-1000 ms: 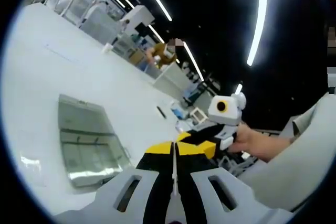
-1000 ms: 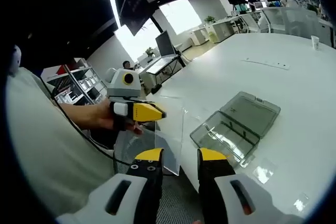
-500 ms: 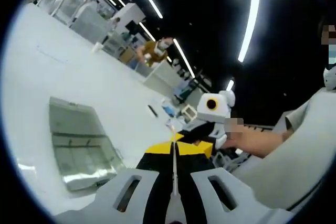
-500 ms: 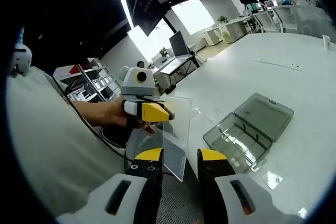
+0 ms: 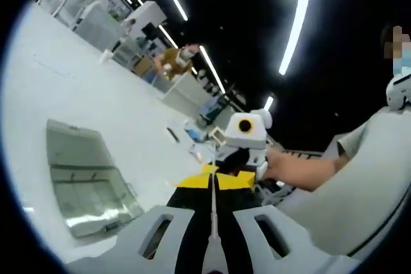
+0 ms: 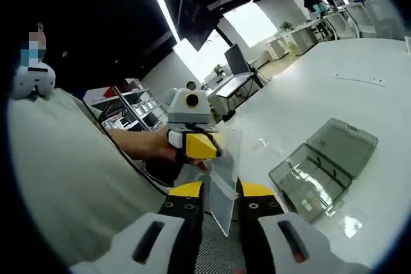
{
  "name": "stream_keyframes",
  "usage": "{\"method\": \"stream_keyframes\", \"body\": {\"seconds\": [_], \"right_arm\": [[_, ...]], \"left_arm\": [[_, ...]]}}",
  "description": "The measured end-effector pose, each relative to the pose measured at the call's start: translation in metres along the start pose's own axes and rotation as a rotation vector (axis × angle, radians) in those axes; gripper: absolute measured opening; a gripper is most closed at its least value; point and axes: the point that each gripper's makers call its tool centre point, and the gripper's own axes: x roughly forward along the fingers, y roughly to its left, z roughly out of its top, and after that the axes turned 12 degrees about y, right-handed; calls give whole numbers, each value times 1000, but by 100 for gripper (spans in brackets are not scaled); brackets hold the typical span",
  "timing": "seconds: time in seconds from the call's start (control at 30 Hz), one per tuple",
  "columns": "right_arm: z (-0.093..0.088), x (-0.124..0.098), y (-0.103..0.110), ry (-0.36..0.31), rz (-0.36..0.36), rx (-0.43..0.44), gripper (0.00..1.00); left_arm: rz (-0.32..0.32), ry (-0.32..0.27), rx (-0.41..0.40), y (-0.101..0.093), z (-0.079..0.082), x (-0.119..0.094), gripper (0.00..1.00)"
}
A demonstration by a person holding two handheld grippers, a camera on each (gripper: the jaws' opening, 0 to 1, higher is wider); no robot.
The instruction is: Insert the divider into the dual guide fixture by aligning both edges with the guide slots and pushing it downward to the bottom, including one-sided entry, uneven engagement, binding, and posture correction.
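Clear divider [image 6: 221,187] now sits between right gripper's [image 6: 220,190] jaws.

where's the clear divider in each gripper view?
Left gripper view: divider edge-on, a thin line between the left gripper's shut jaws, bottom centre.
Right gripper view: divider lower centre, held by the left gripper, between the right gripper's jaws.
Shared landmark: open clear case on the white table.
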Motion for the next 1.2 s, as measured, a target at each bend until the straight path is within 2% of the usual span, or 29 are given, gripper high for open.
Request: {"method": "stream_keyframes", "body": {"seconds": [0.33,0.67,1.2], "right_arm": [[10,-9,6,-70,77,37,11],[5,-5,14,-45,119,44,11],[6,-6,15,-69,160,78,6]], "left_arm": [[-45,-4,11,-8,2,2,0],[-74,-14,18,-16,5,4,0],[-91,-29,17,-19,8,3,0]]}}
